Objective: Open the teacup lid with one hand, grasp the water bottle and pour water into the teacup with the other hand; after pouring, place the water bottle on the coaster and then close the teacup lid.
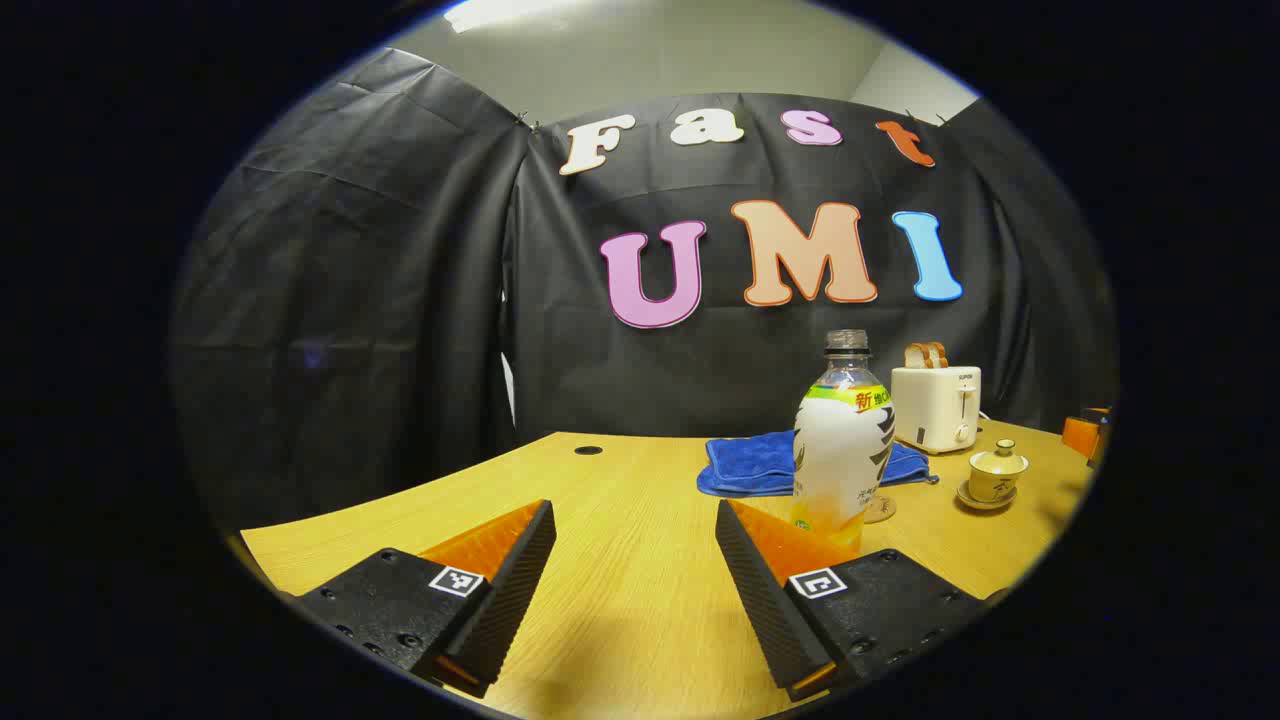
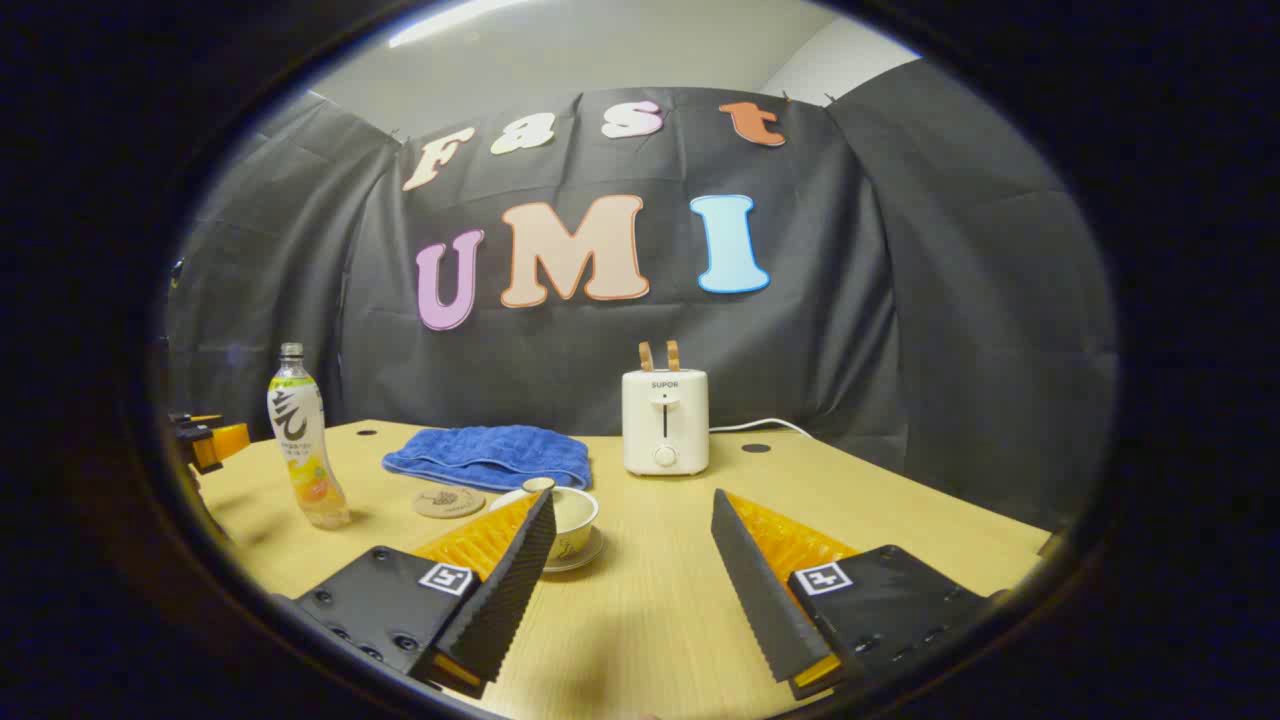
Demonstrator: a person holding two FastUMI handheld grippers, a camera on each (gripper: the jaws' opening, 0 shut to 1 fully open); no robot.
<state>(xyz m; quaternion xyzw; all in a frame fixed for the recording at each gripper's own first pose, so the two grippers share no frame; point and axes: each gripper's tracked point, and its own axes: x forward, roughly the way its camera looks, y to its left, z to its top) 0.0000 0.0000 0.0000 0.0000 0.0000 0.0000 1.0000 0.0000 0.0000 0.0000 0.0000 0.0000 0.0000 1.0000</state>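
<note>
Water bottle (image 2: pixel 305 440) stands at nine o'clock on the surface (image 2: pixel 660 600) in the right gripper view, coaster (image 2: pixel 449 501) beside it, lidded teacup (image 2: pixel 570 520) nearer centre, toaster (image 2: pixel 665 420) at twelve. Both tools are released: left tool (image 1: pixel 635 555), right tool (image 2: pixel 632 555). Judging by this, the right tool should pinch the lid's knob squarely and lift straight up.
</note>
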